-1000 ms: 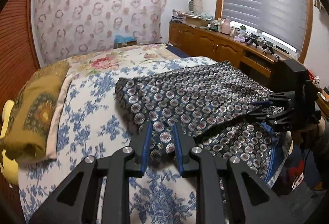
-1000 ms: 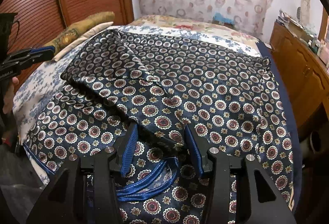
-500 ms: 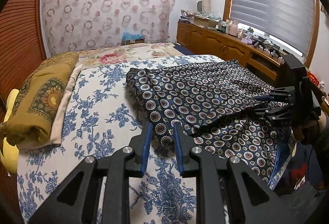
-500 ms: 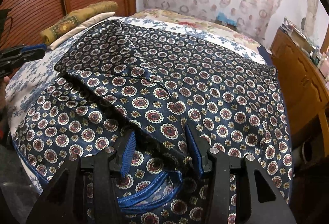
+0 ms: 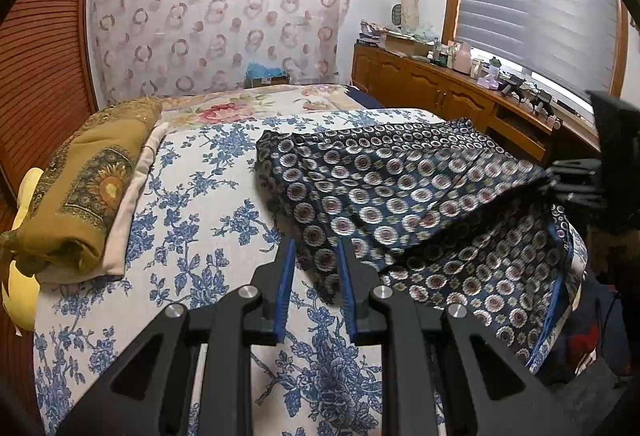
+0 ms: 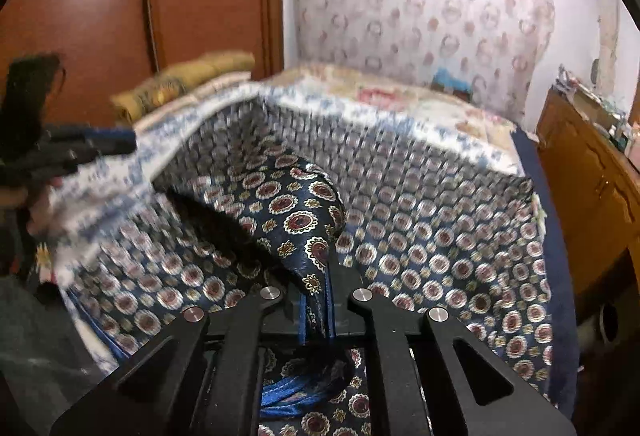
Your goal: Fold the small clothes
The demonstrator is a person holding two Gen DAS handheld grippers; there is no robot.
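Observation:
A dark blue garment (image 5: 400, 196) with a round medallion print and blue trim lies on the floral bed (image 5: 208, 220). My left gripper (image 5: 314, 252) holds its jaws a small gap apart around the garment's near corner, which hangs between the fingers. My right gripper (image 6: 320, 276) is shut on a bunched fold of the garment (image 6: 296, 212) and lifts it off the bed. In the left wrist view the right gripper (image 5: 576, 184) shows at the garment's right edge. In the right wrist view the left gripper (image 6: 80, 148) shows at the far left.
A folded mustard cushion (image 5: 84, 188) on pale cloth lies at the bed's left side, by a wooden shutter wall (image 5: 36, 76). A cluttered wooden cabinet (image 5: 440, 92) runs along the right under the window. A patterned curtain (image 5: 216, 20) hangs behind the bed.
My right gripper has closed on the garment's edge and raised it, so the cloth lifts and blurs. My left gripper has drawn back toward the garment's left corner.

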